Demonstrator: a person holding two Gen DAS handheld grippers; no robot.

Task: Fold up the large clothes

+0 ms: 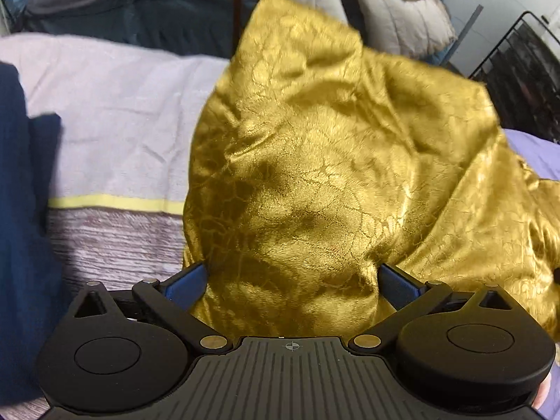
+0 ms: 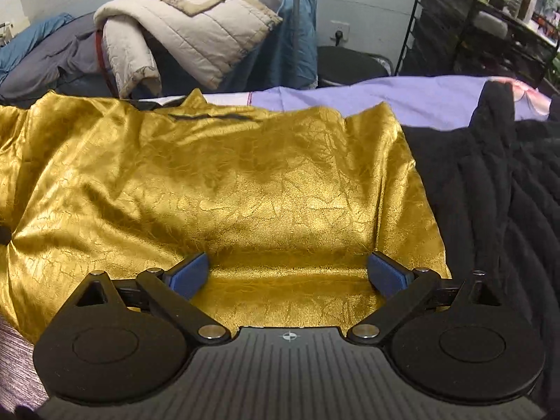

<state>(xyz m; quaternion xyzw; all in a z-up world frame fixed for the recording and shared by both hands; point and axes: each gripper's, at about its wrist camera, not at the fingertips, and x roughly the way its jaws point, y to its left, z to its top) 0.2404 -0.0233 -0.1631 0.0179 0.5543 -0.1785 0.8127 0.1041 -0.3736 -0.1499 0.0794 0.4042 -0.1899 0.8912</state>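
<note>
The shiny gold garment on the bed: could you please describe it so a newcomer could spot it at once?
Start from the bed with its lilac sheet. The shiny gold garment lies spread across it, directly left of a black knitted garment. Its metallic sheen and crackled woven pattern set it apart from its matte neighbours.

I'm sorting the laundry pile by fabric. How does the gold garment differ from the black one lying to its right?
The gold garment is shiny with a crackled woven pattern; the black garment is matte with ribbed, quilted-looking lines. The gold one lies directly ahead of the right claw, whose jaws stand wide apart over it; the black one lies off to the side. Both rest rumpled on the bed.
</note>
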